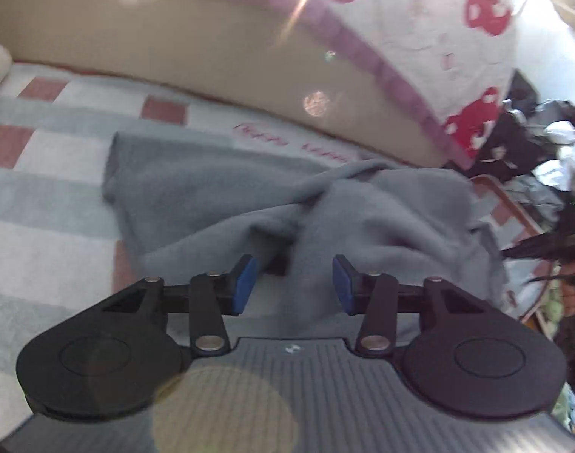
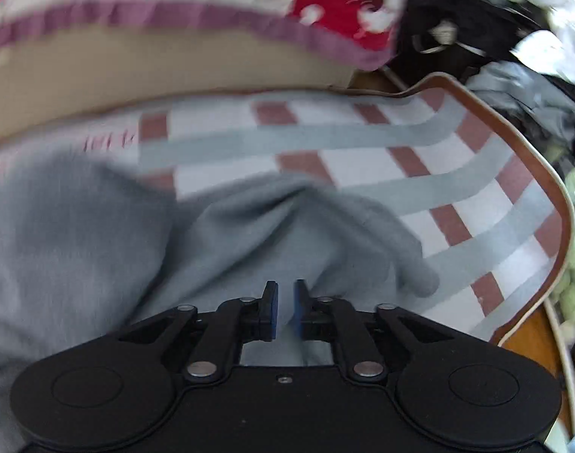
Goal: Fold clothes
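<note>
Two grippers: both are black two-finger claws with blue pads, each hovering low over the same garment.
Garment: a soft grey fleece garment (image 1: 219,192) lies rumpled on a plaid mat of grey, white and dusty-red squares with a brown edge (image 2: 363,158); the part away from the claws lies fairly flat, the middle is bunched into a ridge.
Left gripper (image 1: 295,283): jaws stand clearly apart over the grey fabric; cloth lies below and between them, but the pads do not press on it, so nothing is gripped.
Right gripper (image 2: 285,309): jaws stand a narrow gap apart, with grey cloth visible behind the gap; no fold is pinched that can be seen, so it reads as slightly open and empty.
Step in hand: likely picking up two points of the near edge to make the next fold.
Doing it well: choose the hem or a corner rather than the bunched ridge; sink each open claw far enough that a pad goes under a single layer; close firmly; lift both sides together so the fold line stays straight and the mat is not dragged.
Risk: grabbing several layers at the ridge would fold in the wrinkles.
Containers: none is clearly visible; a dark heap of mixed clothes (image 2: 506,37) sits beyond the mat's far right corner, and whether it rests in anything cannot be told.
Background: a cream blanket with red shapes and a purple border (image 1: 419,37) drapes above a tan surface.
</note>
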A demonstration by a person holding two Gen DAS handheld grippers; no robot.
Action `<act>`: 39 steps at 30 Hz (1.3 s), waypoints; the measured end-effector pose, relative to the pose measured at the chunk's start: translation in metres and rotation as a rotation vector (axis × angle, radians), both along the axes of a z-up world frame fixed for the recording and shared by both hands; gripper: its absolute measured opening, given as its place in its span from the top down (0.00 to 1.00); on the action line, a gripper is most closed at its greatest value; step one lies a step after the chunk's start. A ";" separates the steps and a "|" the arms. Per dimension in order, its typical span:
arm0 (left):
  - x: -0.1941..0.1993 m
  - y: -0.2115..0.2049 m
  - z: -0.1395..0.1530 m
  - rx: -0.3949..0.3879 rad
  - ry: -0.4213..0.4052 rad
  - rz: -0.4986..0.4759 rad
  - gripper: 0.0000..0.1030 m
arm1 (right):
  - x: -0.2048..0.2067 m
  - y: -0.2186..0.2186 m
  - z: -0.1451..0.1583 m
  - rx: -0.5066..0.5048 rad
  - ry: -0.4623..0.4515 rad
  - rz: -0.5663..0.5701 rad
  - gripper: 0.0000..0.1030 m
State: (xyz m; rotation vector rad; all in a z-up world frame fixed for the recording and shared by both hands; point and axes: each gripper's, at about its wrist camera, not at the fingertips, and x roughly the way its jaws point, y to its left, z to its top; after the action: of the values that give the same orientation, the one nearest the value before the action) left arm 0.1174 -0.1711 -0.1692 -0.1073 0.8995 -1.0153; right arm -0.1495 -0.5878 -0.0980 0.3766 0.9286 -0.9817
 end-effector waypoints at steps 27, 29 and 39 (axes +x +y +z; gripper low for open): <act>0.000 -0.070 -0.022 0.027 0.214 -0.086 0.29 | 0.022 0.045 -0.101 0.747 -0.426 0.545 0.45; -0.003 -0.072 -0.020 0.055 0.236 -0.088 0.29 | 0.013 0.043 -0.101 0.767 -0.455 0.530 0.45; -0.040 -0.105 0.073 0.334 -0.030 -0.096 0.80 | 0.013 0.028 0.048 0.535 -0.537 0.723 0.41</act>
State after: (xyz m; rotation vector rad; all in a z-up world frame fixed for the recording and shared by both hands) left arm 0.0774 -0.2765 -0.0960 0.2336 1.0423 -0.9398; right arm -0.1362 -0.5597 -0.0501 0.6529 0.7267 0.0541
